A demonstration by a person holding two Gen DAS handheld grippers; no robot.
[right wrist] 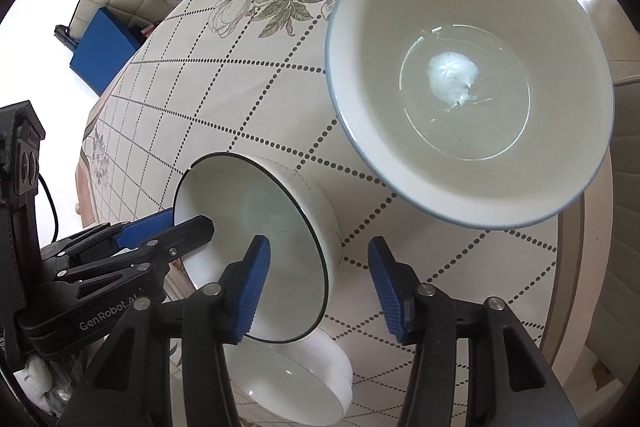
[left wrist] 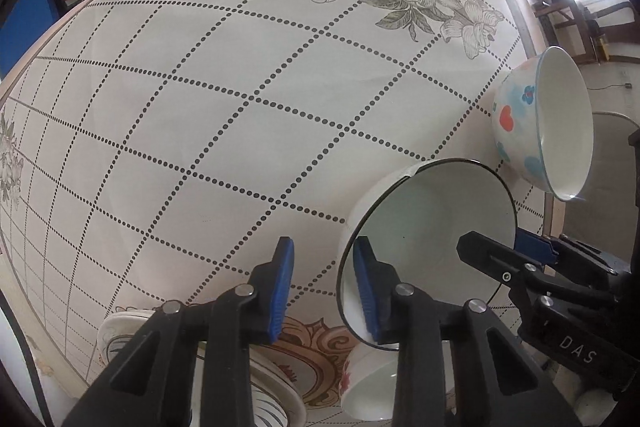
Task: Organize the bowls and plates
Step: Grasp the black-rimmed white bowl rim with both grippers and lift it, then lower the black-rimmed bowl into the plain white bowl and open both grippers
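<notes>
Looking along the left claw (left wrist: 320, 287), its fingers stand spread, one inside the black-rimmed bowl (left wrist: 428, 227) and one outside its wall; the bowl is tipped on edge, mouth toward the camera, above a white bowl (left wrist: 368, 391) and stacked plates (left wrist: 280, 379) on the table (left wrist: 200, 87).

From the right claw (right wrist: 316, 291), also spread, the black-rimmed bowl (right wrist: 256, 247) opens leftward, with the blue-rimmed bowl (right wrist: 472, 83) beyond.

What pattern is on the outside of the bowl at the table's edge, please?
Red hearts and blue flowers on white, on the bowl; it shows best in the left wrist view.
</notes>
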